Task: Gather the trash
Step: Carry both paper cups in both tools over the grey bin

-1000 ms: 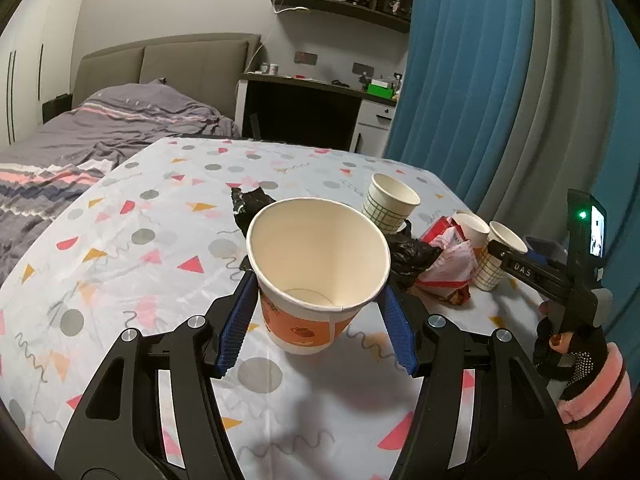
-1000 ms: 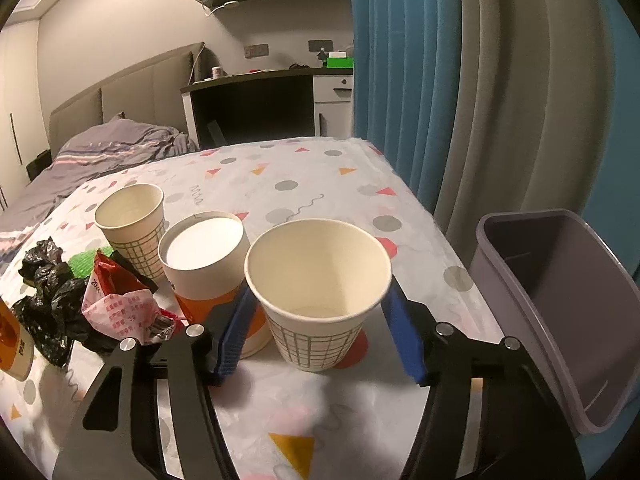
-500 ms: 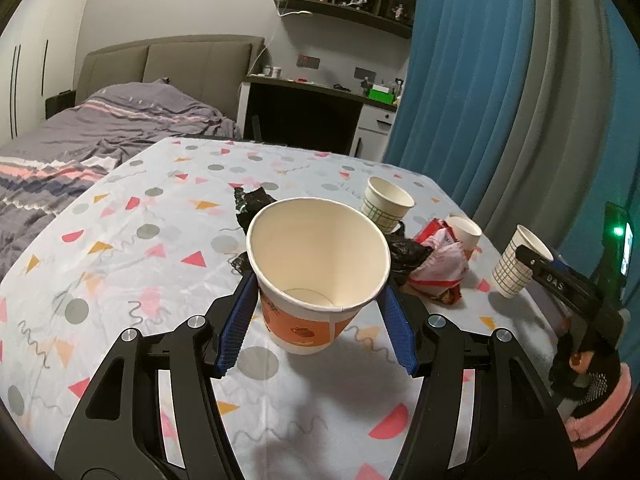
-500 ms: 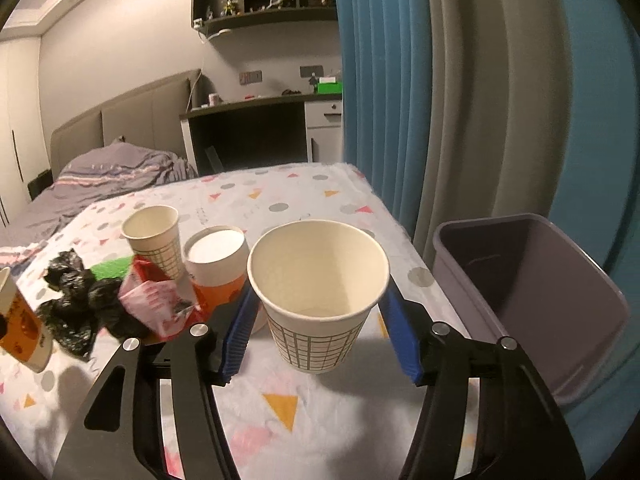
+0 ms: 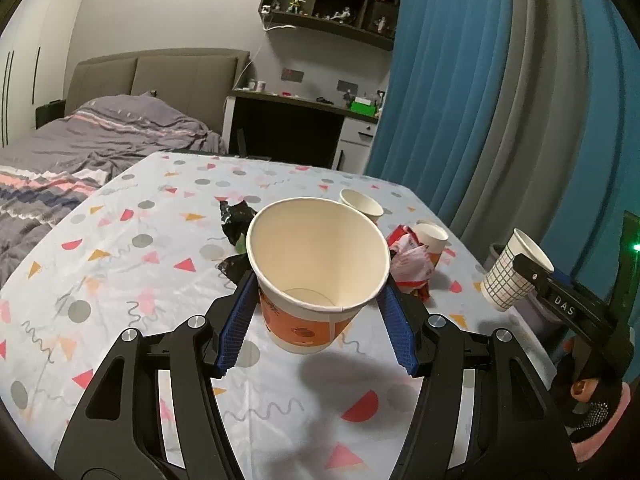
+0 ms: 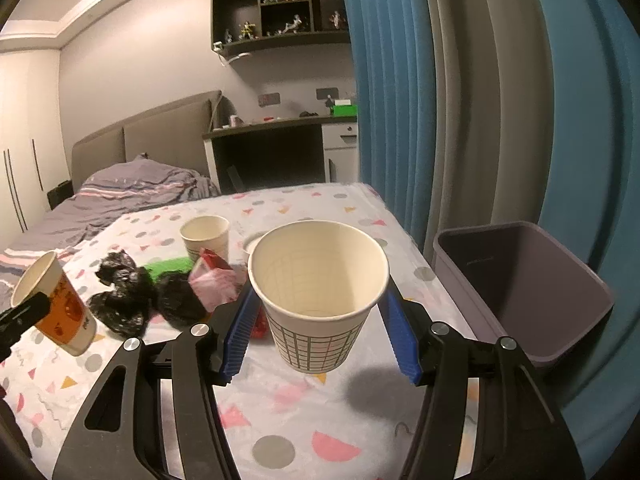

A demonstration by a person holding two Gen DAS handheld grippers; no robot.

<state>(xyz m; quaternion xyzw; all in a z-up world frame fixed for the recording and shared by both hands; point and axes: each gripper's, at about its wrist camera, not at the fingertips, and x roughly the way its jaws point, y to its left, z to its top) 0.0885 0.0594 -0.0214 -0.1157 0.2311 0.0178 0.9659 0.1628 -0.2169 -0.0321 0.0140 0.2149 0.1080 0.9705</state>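
My left gripper [image 5: 318,292] is shut on an orange-printed paper cup [image 5: 312,320], held clear of the patterned table [image 5: 120,280]. The same orange cup [image 6: 56,304] shows at the left edge of the right wrist view. My right gripper [image 6: 318,300] is shut on a grid-patterned paper cup [image 6: 316,344], lifted above the table near its right edge. That grid cup [image 5: 508,276] appears at the far right of the left wrist view. A purple bin [image 6: 520,280] stands open just right of the table.
On the table lie black plastic bags [image 6: 132,292], a red and pink wrapper [image 6: 216,280], something green [image 6: 168,266] and two more paper cups [image 6: 206,236] [image 5: 430,236]. A bed [image 5: 80,148] is at the left, a desk [image 5: 296,128] behind, blue curtains [image 5: 460,100] at the right.
Both grippers have risen with their cups. The right one carried the grid cup up and to the right, away from the other cups and closer to the purple bin.
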